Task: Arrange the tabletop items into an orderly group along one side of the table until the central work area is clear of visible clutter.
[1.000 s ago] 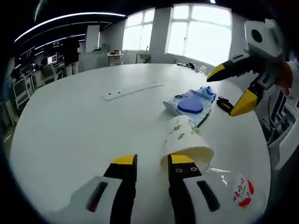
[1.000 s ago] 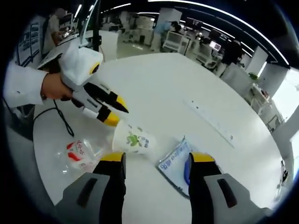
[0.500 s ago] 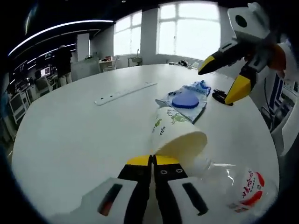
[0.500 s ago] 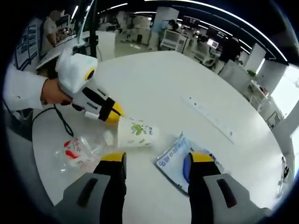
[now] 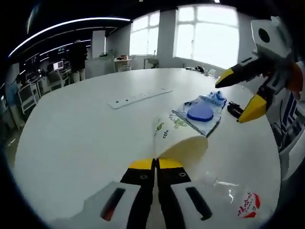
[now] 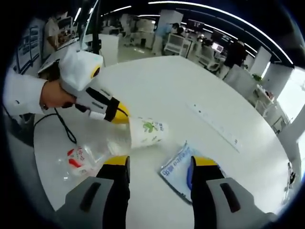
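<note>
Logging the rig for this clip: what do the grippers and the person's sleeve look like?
Both claws, left and right, have black jaws with yellow tips on grey bases. The left one has a white body with a yellow-ringed lens. A white sleeve covers the arm, and a black cable trails below.

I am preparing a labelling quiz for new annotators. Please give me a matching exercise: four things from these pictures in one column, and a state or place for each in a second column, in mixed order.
1. paper cup
2. left gripper
3. right gripper
4. power strip

a. open, above the table
b. lying flat, far side of table
c. shut on a rim
d. held on its side

Pairs: 1-d, 2-c, 3-a, 4-b
</note>
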